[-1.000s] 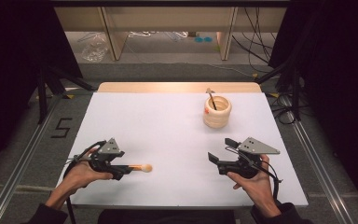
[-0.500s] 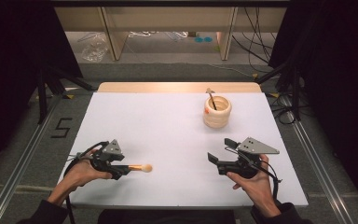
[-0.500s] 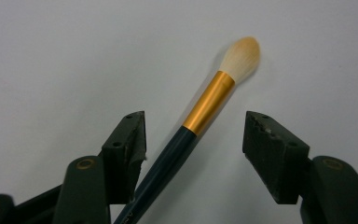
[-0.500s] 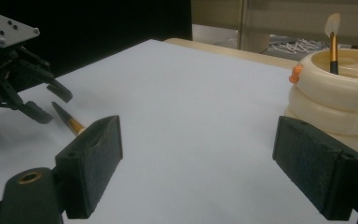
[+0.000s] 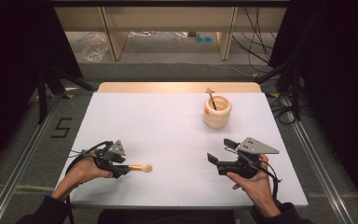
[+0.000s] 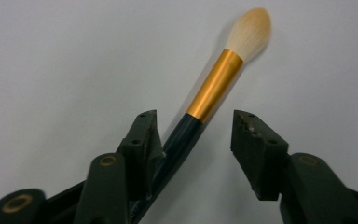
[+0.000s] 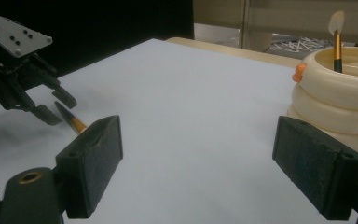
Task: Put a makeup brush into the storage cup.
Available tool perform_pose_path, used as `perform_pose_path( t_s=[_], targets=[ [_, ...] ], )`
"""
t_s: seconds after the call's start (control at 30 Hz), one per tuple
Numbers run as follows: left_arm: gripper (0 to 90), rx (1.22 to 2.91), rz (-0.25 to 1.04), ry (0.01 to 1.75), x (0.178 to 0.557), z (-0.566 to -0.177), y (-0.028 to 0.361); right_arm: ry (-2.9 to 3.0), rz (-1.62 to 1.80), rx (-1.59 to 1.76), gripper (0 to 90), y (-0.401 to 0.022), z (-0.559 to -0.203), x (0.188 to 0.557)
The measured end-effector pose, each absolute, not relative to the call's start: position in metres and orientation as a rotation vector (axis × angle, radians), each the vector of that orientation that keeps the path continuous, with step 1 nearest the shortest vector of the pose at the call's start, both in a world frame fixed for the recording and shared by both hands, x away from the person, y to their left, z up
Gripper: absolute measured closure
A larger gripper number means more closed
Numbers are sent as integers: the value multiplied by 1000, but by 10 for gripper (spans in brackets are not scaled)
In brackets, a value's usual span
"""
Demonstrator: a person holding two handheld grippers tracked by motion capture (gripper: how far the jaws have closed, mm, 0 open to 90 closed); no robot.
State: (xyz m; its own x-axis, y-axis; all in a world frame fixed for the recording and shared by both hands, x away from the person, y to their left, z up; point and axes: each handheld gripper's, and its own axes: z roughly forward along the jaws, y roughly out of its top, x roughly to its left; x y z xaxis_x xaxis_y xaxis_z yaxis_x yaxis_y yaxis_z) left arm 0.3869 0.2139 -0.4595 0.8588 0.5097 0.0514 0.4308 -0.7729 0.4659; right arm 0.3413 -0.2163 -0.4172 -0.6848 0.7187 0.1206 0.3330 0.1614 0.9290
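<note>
A makeup brush (image 5: 140, 167) with a dark handle, gold ferrule and pale bristles lies on the white table (image 5: 168, 135) at the front left. My left gripper (image 5: 123, 169) is around its handle and its jaws have just been closing. In the left gripper view the brush (image 6: 216, 84) leans against one jaw while the other stands clear of it, so my left gripper (image 6: 193, 126) is open. My right gripper (image 5: 220, 151) rests open at the front right with nothing between its fingers (image 7: 93, 158). A cream ribbed cup (image 5: 216, 112) holds a second brush (image 5: 210, 97).
The cup (image 7: 335, 93) stands at the back right, close ahead of the right gripper. A wooden strip (image 5: 177, 87) runs along the table's far edge. Metal rails (image 5: 23, 158) flank the table, and cables lie on the floor at the right.
The left gripper has edged slightly right along the brush handle. The brush, the cup and the right gripper have kept their places.
</note>
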Motion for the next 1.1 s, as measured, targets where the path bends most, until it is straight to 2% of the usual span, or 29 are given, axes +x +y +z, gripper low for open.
perform_pose_path(
  t_s=[0.73,0.9,1.1],
  targets=[
    [693,2718,172,642,397,-462,210,2112,1523,1003,173,-216,-417,341],
    [720,2699,117,733,394,-465,207,2113,1524,1002,174,-216,-417,341],
    [739,2732,124,690,397,-464,205,2112,1527,1001,174,-216,-417,341]
  ],
)
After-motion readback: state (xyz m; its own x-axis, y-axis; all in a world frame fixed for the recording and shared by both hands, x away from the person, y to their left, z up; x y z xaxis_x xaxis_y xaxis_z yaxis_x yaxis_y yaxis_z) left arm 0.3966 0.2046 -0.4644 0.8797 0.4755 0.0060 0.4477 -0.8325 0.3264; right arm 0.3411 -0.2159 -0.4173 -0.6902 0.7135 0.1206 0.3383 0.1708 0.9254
